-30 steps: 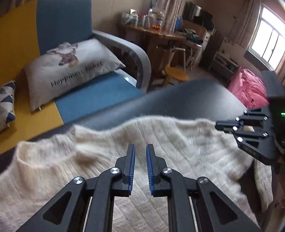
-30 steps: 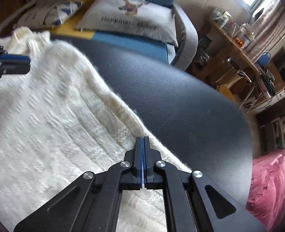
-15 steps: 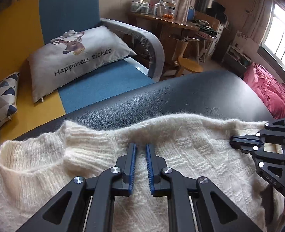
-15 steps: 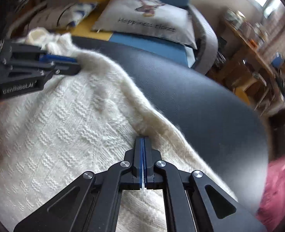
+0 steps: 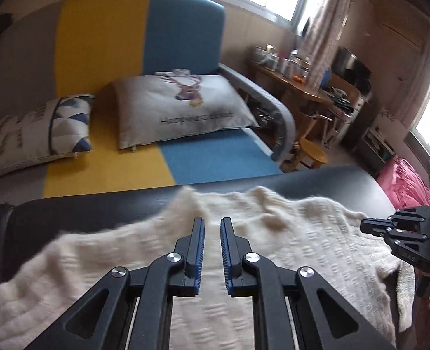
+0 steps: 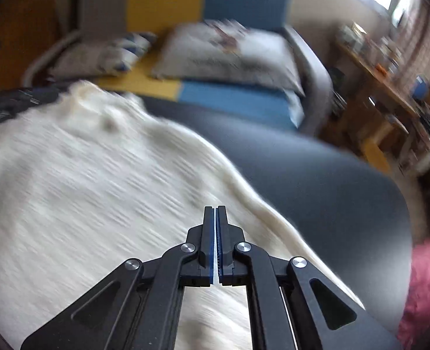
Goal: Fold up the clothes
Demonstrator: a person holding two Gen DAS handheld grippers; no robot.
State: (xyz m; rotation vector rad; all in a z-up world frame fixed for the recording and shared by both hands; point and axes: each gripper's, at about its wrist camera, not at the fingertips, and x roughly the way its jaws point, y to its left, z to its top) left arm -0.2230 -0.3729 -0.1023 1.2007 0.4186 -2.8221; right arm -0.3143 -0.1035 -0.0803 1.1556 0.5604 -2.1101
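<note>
left tool (image 5: 212, 234): slightly parted, grasping nothing, cream cable-knit sweater (image 5: 287, 242) spread under and ahead on black padded surface (image 5: 83, 213) | right tool (image 6: 216, 227): clenched, empty, over sweater edge | advice: grip hem corners evenly | beyond: blue-yellow sofa (image 5: 185, 58), pillows, nothing blocking

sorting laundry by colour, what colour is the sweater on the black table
Cream white, with a textured knit pattern. The sweater shows best in the left wrist view.

Grey pillow (image 5: 182, 108) on sofa: dark script line under deer print, smeared by blur, reads roughly "Happiness ticket". Right wrist view: same line, illegible. Small lettering on right gripper (image 5: 363, 229) body, unreadable.
</note>
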